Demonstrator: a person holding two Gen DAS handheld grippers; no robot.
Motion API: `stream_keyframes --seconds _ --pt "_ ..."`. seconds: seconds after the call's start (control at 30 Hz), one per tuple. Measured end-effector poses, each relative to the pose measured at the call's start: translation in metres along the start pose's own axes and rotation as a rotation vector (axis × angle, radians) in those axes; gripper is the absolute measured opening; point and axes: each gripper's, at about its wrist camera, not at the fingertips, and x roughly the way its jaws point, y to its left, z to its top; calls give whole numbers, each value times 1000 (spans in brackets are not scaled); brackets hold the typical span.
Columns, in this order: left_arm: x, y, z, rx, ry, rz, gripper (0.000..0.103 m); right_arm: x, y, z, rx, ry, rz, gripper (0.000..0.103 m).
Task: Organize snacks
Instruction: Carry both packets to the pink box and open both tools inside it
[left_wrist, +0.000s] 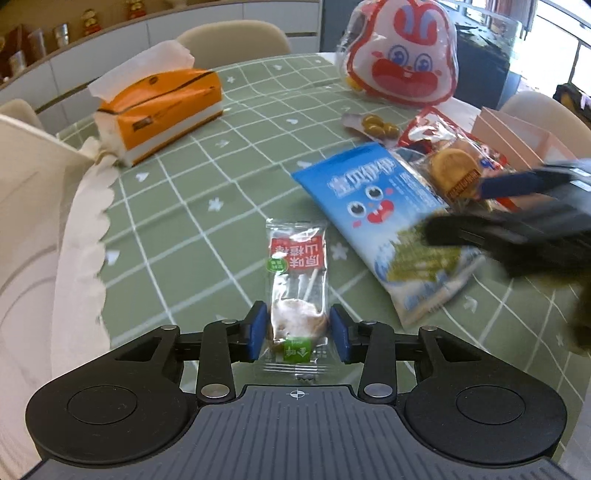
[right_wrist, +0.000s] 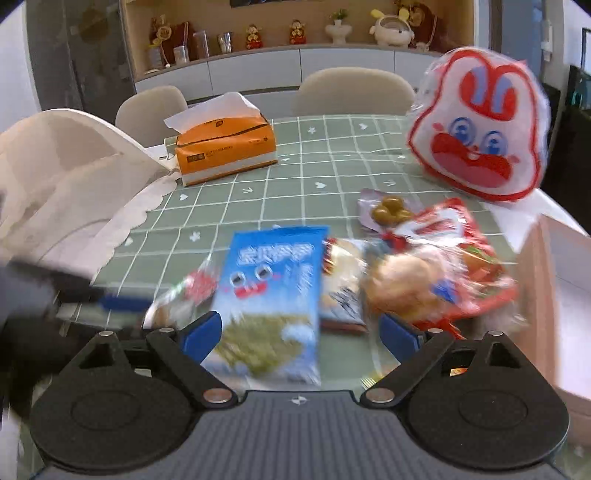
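My table's (left_wrist: 207, 173) got a green grid cloth with a white scalloped edge. Sitting on it: orange tissue pack (left_wrist: 159, 110), big bunny-face bag (left_wrist: 402, 59), little pouch of green olives (left_wrist: 373, 125), blue cartoon-face snack bag (left_wrist: 384, 221), a clear-wrapped lollipop (left_wrist: 295, 280) and a red-packet pile (right_wrist: 443, 266) with a round pastry.
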Motion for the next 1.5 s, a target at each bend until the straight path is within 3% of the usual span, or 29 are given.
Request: stream_keyframes --seconds 0.17,0.3,0.37,0.53,0.6,0.73,0.87,1.07,1.17,1.33,1.5 --pt "-11 -9 -14 -17 1 18 43 38 15 8 35 125 21 94" --pt "-12 -13 -15 -37 0 46 46 42 31 -2 -45 144 -55 83" --pt "-12 -12 -14 -53 5 35 48 33 29 -3 -39 144 -48 81" --pt "-16 -10 -17 -105 0 36 42 -10 12 -4 -10 107 28 79" --pt "-24 -15 -19 -143 4 -2 41 -35 5 -10 -17 89 61 79" --pt "-45 -49 -31 -106 -6 -55 41 -85 -11 -35 -52 79 102 79" --pt "-61 -98 -45 -70 20 -141 41 -130 -35 -64 -70 73 54 79" --pt "-82 -175 -46 -33 30 -275 41 -205 -95 -104 24 46 -57 79" --pt "-99 -210 -30 12 -3 -332 41 -247 -123 -116 52 -16 -125 79" --pt "-132 -252 19 119 -151 -355 42 -304 -162 -118 115 -166 -233 79" --pt "-123 -277 85 85 -257 -355 42 -330 -191 -107 166 -285 -290 80"
